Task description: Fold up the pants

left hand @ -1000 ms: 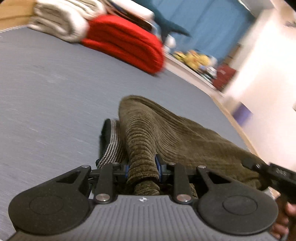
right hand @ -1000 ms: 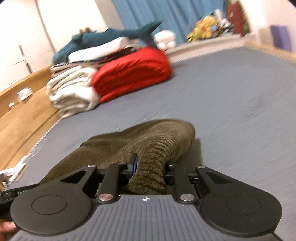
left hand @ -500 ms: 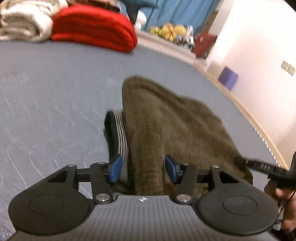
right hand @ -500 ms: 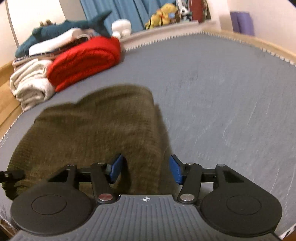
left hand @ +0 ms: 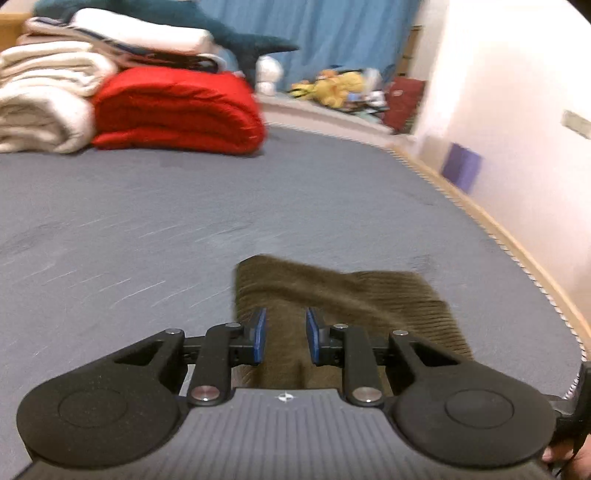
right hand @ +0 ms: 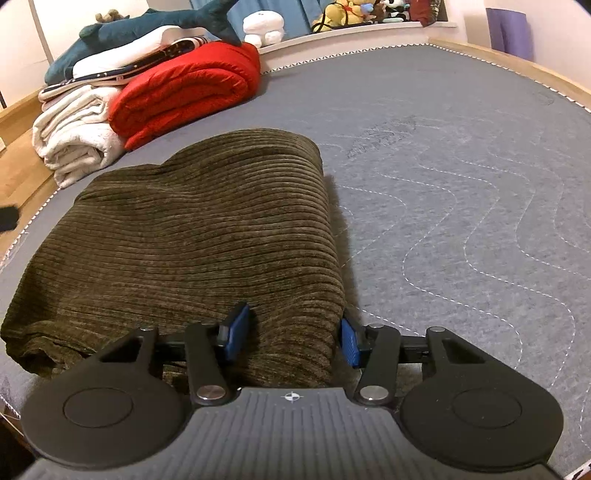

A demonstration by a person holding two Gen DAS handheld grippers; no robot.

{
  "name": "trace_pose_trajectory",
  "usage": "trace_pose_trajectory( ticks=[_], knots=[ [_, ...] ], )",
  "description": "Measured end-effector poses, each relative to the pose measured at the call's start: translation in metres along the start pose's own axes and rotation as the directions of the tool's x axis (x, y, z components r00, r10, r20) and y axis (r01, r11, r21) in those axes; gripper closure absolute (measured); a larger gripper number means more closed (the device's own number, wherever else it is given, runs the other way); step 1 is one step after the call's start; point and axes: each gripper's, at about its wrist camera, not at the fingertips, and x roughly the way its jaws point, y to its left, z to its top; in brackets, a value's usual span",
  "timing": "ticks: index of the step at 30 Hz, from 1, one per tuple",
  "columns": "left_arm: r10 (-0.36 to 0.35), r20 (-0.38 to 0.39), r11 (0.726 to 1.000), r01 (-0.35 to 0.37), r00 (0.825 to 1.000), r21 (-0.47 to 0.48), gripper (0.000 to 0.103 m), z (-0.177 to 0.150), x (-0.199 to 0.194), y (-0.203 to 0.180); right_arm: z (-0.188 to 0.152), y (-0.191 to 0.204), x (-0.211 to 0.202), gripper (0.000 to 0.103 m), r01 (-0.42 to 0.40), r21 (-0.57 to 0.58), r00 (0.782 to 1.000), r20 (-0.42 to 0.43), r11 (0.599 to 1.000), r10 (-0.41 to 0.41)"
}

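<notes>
Left tongs (left hand: 283, 339): were clamped on the pants (right hand: 192, 236) a second ago, have let go, pulled back and up, jaws just closing again, fabric between pads but no contact visible. Right tongs (right hand: 291, 338): also released, jaws just narrowed slightly, parted, straddling the folded edge; can't tell if the pads touch it. Pants lie folded on the grey mattress (right hand: 461, 177). Left view blurred; striped waistband no longer visible. One pair of pants, one red blanket (right hand: 184, 88), one shark plush (right hand: 147, 26).
</notes>
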Motion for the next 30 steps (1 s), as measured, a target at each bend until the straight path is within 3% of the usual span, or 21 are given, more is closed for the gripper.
trace_pose_trajectory(
  ticks=[1, 2, 3, 4, 5, 6, 8, 10, 11, 13, 16, 18, 21, 22, 24, 26, 27, 28, 30],
  knots=[
    [0.01, -0.023, 0.998, -0.009, 1.0, 0.056, 0.099, -0.006, 0.01, -0.001, 0.0, -0.002, -0.002, 0.051, -0.006, 0.003, 1.0, 0.001, 1.0, 0.006],
    [0.097, -0.116, 0.986, -0.08, 0.989, 0.143, 0.101, -0.017, 0.033, -0.002, -0.002, -0.007, -0.005, 0.051, -0.012, 0.004, 1.0, 0.004, 1.0, 0.012],
    [0.207, -0.219, 0.966, -0.164, 0.954, 0.198, 0.103, -0.033, 0.061, 0.006, -0.002, -0.006, -0.006, 0.051, -0.017, -0.003, 1.0, 0.007, 1.0, 0.017],
    [0.296, -0.288, 0.95, -0.248, 0.911, 0.192, 0.103, -0.049, 0.081, 0.023, -0.003, -0.007, -0.007, 0.051, -0.018, -0.011, 1.0, 0.01, 1.0, 0.018],
    [0.313, -0.326, 0.949, -0.285, 0.892, 0.131, 0.103, -0.056, 0.087, 0.04, -0.003, -0.009, -0.009, 0.051, -0.021, -0.018, 1.0, 0.014, 1.0, 0.021],
    [0.27, -0.316, 0.962, -0.271, 0.909, 0.042, 0.103, -0.051, 0.081, 0.051, -0.004, -0.009, -0.011, 0.05, -0.027, -0.02, 0.999, 0.017, 0.999, 0.027],
    [0.191, -0.196, 0.978, -0.203, 0.962, -0.043, 0.102, -0.031, 0.059, 0.054, -0.005, -0.014, -0.014, 0.05, -0.041, -0.018, 0.999, 0.024, 0.999, 0.041],
    [0.126, -0.072, 0.988, -0.132, 0.989, -0.079, 0.084, -0.012, 0.044, 0.052, -0.005, -0.019, -0.016, 0.05, -0.042, -0.013, 0.999, 0.03, 0.999, 0.043],
    [0.082, -0.025, 0.991, -0.084, 0.996, -0.108, 0.076, -0.006, 0.041, 0.053, -0.005, -0.02, -0.016, 0.05, -0.053, -0.001, 0.998, 0.031, 0.999, 0.053],
    [-0.013, -0.005, 0.979, 0.012, 1.0, -0.204, 0.055, 0.001, 0.05, 0.058, -0.004, -0.023, -0.015, 0.05, -0.065, 0.029, 0.997, 0.032, 0.997, 0.064],
    [-0.123, -0.024, 0.934, 0.108, 0.992, -0.341, 0.043, 0.003, 0.075, 0.066, -0.005, -0.021, -0.013, 0.05, -0.059, 0.013, 0.998, 0.037, 0.998, 0.058],
    [-0.145, -0.057, 0.929, 0.116, 0.988, -0.351, 0.034, 0.004, 0.093, 0.066, -0.006, -0.02, -0.012, 0.05, -0.059, 0.004, 0.997, 0.042, 0.998, 0.059],
    [-0.169, -0.107, 0.91, 0.114, 0.98, -0.398, 0.036, -0.002, 0.112, 0.073, -0.008, -0.023, -0.012, 0.05, -0.077, 0.018, 0.996, 0.046, 0.997, 0.077],
    [-0.188, -0.106, 0.9, 0.128, 0.976, -0.418, 0.057, -0.004, 0.117, 0.077, -0.008, -0.025, -0.011, 0.05, -0.086, 0.025, 0.995, 0.046, 0.996, 0.085],
    [-0.156, -0.097, 0.924, 0.111, 0.983, -0.365, 0.081, 0.0, 0.116, 0.076, -0.008, -0.028, -0.011, 0.05, -0.105, 0.04, 0.993, 0.048, 0.994, 0.104],
    [-0.136, 0.008, 0.927, 0.13, 0.991, -0.351, 0.084, 0.005, 0.095, 0.078, -0.007, -0.03, -0.013, 0.05, -0.125, 0.047, 0.991, 0.061, 0.991, 0.122],
    [-0.116, 0.074, 0.939, 0.134, 0.99, -0.318, 0.084, 0.009, 0.086, 0.077, -0.008, -0.029, -0.016, 0.049, -0.136, 0.042, 0.988, 0.076, 0.99, 0.132],
    [-0.097, 0.092, 0.952, 0.12, 0.991, -0.282, 0.083, 0.011, 0.082, 0.075, -0.008, -0.026, -0.02, 0.049, -0.156, 0.023, 0.983, 0.101, 0.988, 0.152],
    [-0.085, -0.004, 0.949, 0.08, 0.996, -0.305, 0.078, 0.011, 0.098, 0.087, -0.008, -0.018, -0.025, 0.049, -0.171, -0.031, 0.977, 0.123, 0.985, 0.174]
  ],
)
